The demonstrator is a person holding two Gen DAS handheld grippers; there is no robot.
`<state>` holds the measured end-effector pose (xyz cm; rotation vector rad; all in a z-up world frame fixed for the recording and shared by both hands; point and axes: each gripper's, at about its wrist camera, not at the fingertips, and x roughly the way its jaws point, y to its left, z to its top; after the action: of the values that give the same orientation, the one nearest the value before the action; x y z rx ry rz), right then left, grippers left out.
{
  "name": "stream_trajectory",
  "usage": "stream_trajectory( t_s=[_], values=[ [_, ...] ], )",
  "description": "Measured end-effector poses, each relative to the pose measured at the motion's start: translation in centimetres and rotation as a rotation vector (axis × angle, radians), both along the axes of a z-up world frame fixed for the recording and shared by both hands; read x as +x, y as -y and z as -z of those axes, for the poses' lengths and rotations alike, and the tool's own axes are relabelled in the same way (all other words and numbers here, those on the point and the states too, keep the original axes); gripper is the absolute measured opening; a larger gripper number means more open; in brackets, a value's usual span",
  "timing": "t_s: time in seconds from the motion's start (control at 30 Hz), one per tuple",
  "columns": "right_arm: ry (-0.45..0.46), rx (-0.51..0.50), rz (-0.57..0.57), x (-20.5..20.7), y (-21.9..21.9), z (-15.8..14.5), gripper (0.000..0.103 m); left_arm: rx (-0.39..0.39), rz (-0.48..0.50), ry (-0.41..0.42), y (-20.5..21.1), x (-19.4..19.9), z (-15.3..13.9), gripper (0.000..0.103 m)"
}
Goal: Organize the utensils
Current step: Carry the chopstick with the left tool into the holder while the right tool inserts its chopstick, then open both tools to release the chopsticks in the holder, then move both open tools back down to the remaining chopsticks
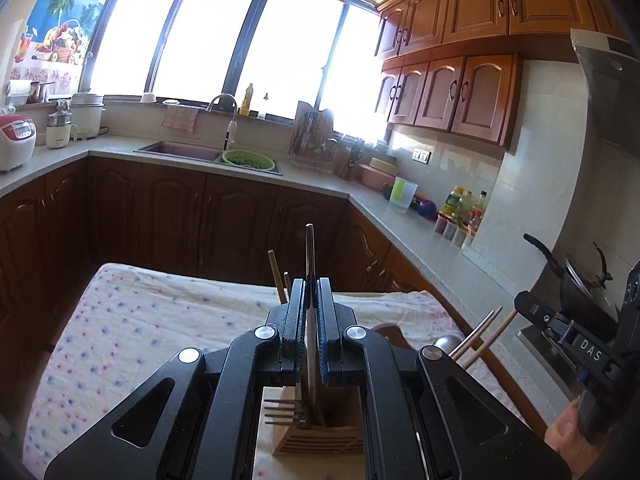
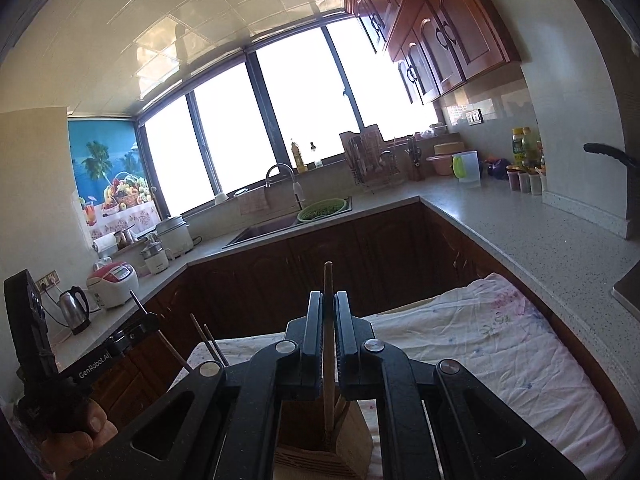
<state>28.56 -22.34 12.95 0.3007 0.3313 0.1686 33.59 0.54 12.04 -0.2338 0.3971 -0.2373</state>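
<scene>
Above the wooden utensil holder (image 1: pixel 320 440), left gripper (image 1: pixel 311 292) clamps a fork (image 1: pixel 310 256) and right gripper (image 2: pixel 328 304) a chopstick (image 2: pixel 328 276), both upright, likely for dropping in.

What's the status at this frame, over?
Left claw shut on metal utensil above wooden holder. Right claw shut on wooden chopstick, over its holder. Nothing blocking.

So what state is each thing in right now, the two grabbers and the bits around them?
left gripper: shut on a thin metal utensil, upright over the wooden holder.
right gripper: shut on a wooden chopstick, lower end inside the holder.
fork: in the holder, tines up.
floral cloth: spread out, wrinkled.
upper cabinets: doors closed.
</scene>
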Motion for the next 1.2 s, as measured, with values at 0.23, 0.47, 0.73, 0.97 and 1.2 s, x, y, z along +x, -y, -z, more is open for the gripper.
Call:
stream_trajectory(
  t_s=[0.23,0.47,0.73,0.97,1.2],
  values=[
    [-0.072,0.005,-0.015,0.8,-0.1,2.3,0.005,0.017,0.024,-0.066,0.5,0.4,2.7,0.005],
    [-0.112,-0.002,-0.025,1.4,-0.1,3.2,0.006,0.034,0.03,-0.082,1.2,0.3,2.8,0.006],
    [-0.128,0.007,-0.025,1.6,0.1,3.3,0.007,0.034,0.031,-0.097,0.9,0.6,2.8,0.006],
    [-0.121,0.051,-0.027,1.1,0.9,2.8,0.028,0.019,0.044,-0.086,0.4,-0.5,1.6,0.037],
    [-0.026,0.127,-0.015,-2.1,2.4,0.8,0.091,-0.019,0.017,-0.047,-1.1,-4.0,0.4,0.081]
  ],
)
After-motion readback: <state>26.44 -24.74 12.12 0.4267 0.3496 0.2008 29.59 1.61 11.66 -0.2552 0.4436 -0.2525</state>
